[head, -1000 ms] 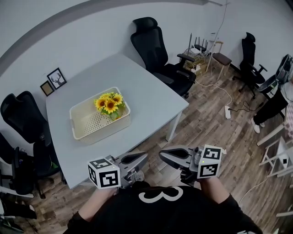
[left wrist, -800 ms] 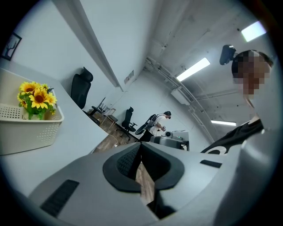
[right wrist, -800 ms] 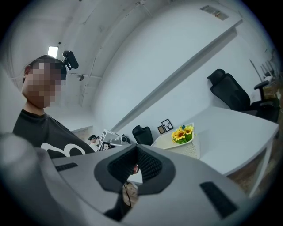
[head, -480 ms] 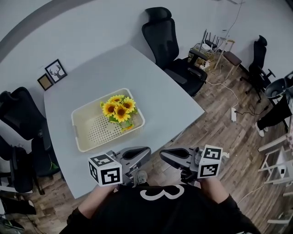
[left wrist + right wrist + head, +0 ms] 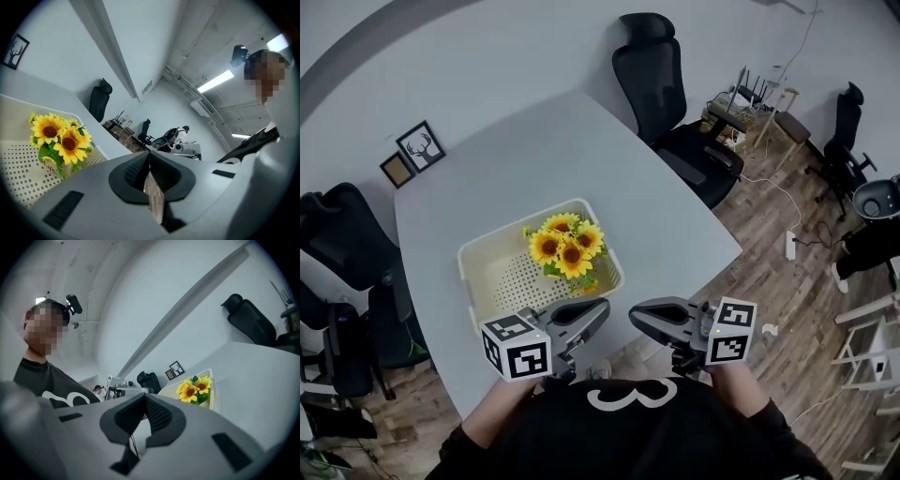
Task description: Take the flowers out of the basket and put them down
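since the earlier frames, the whole scene has drawn nearer in the head view: the basket sat well ahead of both grippers and now lies just in front of them, while the grippers keep the same side-by-side stance. we record the items from largest to smallest. the grey table (image 5: 516,178) fills the middle of the view, with wood flooring (image 5: 778,262) to its right. a black office chair (image 5: 661,66) stands at the table's far corner. the cream perforated basket (image 5: 478,258) rests on the table near its front edge. the left gripper (image 5: 598,311) and the right gripper (image 5: 635,313) are held low over that front edge, tips turned toward each other with a small gap between them. in each gripper view the two pads meet at the tips with nothing between them, so we read both claws as closed and empty. the sunflowers (image 5: 567,251) stand upright inside the basket, at its right end, clear of both grippers. two small picture frames (image 5: 420,145) lean on the wall at the table's far left.
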Tool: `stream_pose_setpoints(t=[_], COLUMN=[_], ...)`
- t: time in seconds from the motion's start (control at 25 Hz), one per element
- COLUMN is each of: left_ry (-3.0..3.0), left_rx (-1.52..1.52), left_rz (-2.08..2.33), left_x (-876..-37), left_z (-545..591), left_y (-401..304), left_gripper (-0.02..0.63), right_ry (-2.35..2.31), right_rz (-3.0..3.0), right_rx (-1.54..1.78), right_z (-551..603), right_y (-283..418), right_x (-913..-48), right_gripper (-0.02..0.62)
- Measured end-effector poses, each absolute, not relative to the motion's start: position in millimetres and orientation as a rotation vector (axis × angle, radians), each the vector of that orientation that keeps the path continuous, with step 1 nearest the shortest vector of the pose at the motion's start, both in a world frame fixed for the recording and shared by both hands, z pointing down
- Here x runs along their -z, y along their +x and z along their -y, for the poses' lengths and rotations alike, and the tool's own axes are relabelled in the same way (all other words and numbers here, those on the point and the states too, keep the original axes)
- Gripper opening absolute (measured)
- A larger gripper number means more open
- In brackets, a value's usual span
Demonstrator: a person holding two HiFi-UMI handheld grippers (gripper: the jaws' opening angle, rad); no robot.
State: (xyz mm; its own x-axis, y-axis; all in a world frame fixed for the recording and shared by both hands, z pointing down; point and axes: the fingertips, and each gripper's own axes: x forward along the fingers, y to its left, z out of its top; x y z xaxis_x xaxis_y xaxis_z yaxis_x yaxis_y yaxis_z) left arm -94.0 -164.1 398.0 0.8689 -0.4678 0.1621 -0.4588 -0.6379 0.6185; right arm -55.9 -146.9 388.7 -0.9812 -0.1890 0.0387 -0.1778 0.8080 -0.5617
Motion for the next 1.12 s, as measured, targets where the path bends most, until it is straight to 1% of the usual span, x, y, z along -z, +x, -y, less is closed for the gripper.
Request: stream_pose_setpoints(t=[0.28,0.64,0.72,0.84,0.96,1.12], left_ry=[2.367,2.504,2.529,2.543,2.562,2.588], left_rx=[0.040,-0.100,-0.138,-0.151,-0.177,-0.321], left_rz=[0.742,0.926,0.941,0.931,0.943,0.963], left_x=[-392.2,-381.2,-382.6,-382.6,-387.7,-415.1], left_z=[191.8,225.5,231.7,237.8,244.7,253.9], left_y=[-124.4,-167.7,-174.9,-185.1,-196.1,-205.9], left_gripper=[0.014,0.020,0.045,0.111,0.163,0.237], right_ry=[-0.246,-0.229,-0.240,-0.256,-0.279,-0.307], right_rz=[-2.982,-3.013,-3.016,-3.019,-3.017,-3.008], right_rx=[0.959,0.967,0.970,0.973,0.982,0.990], right_z=[164.9,173.3,174.6,176.6,179.7,185.4], right_y=[-81.6,-96.9,-96.1,-96.2,-94.9,-91.6], right_x=[-396.1,-396.6,-398.4,-399.6,-400.1,-399.3], right_gripper=[0.008,0.008,0.008,0.008,0.008,0.008])
